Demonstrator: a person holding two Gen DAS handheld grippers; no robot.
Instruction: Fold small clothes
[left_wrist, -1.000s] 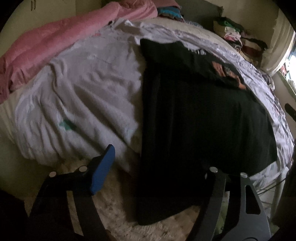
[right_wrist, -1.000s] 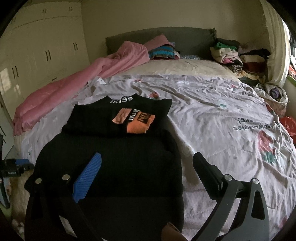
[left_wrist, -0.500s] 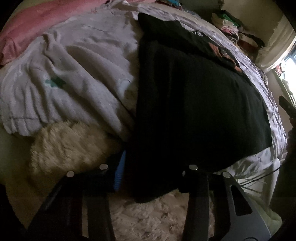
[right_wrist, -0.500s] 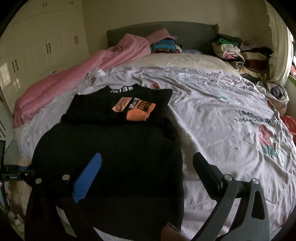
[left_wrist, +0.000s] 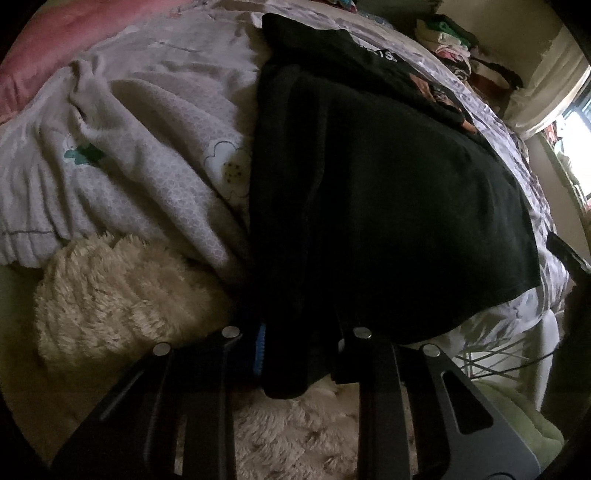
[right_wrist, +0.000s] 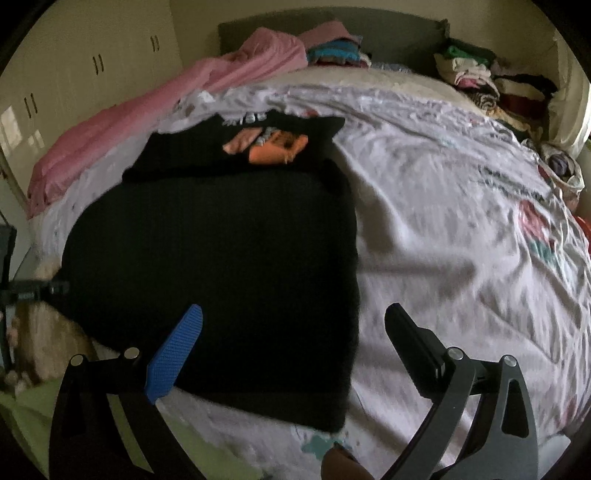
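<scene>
A large black garment (right_wrist: 221, 258) lies spread on the bed's pale sheet (right_wrist: 443, 229), and its near left corner hangs over the bed edge (left_wrist: 288, 332). Beyond it lies a folded black T-shirt with an orange print (right_wrist: 273, 147). My left gripper (left_wrist: 301, 354) is closing on that hanging corner; the cloth fills the gap, with the blue pad (left_wrist: 259, 347) against it. My right gripper (right_wrist: 293, 347) stands open low over the garment's near right part, nothing gripped. The left gripper also shows in the right wrist view at the left edge (right_wrist: 33, 288).
A pink blanket (right_wrist: 147, 122) runs along the bed's left side. Piles of folded clothes (right_wrist: 480, 81) sit by the headboard. A fluffy cream rug (left_wrist: 110, 295) lies on the floor under the hanging corner. Wardrobe doors (right_wrist: 74, 74) stand at the left.
My left gripper has sunk to the bed edge and its wide jaws have come together around the garment's hanging corner. The right gripper has dropped closer to the garment, still open.
</scene>
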